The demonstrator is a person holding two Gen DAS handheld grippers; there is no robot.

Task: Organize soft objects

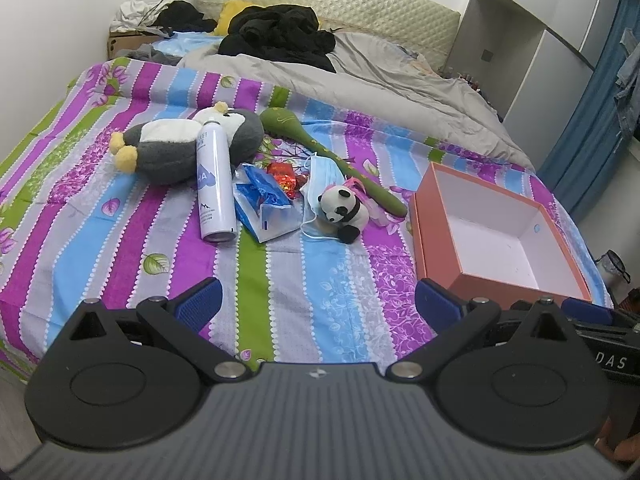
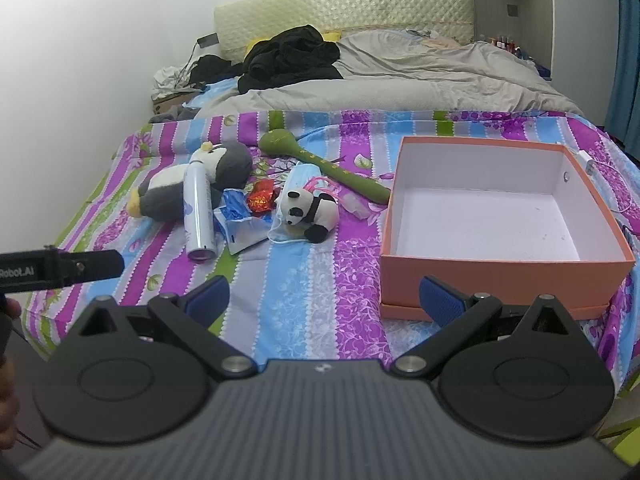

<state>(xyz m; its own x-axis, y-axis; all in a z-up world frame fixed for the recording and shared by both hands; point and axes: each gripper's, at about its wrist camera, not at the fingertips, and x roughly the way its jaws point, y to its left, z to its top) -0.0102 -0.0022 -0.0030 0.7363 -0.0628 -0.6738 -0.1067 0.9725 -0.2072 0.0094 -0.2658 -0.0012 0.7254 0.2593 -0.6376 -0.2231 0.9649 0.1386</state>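
Left gripper wide open, empty, above bed. Right gripper wide open, empty, just beside box. Panda and penguin on bed, left of empty box.

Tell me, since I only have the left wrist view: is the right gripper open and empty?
Observer: Yes. The right gripper is open with nothing between its fingers.
Operator: Where is the box relative to it?
Observer: The orange box sits straight ahead of that gripper's right finger, near wall facing it.
Operator: Is anything hidden behind the box?
Observer: A white plug and cable lie on the striped sheet just past the box's far right corner.
Operator: My view cuts off the box's near floor. Is anything there?
Observer: No, almost all of the floor shows here and it holds no objects.
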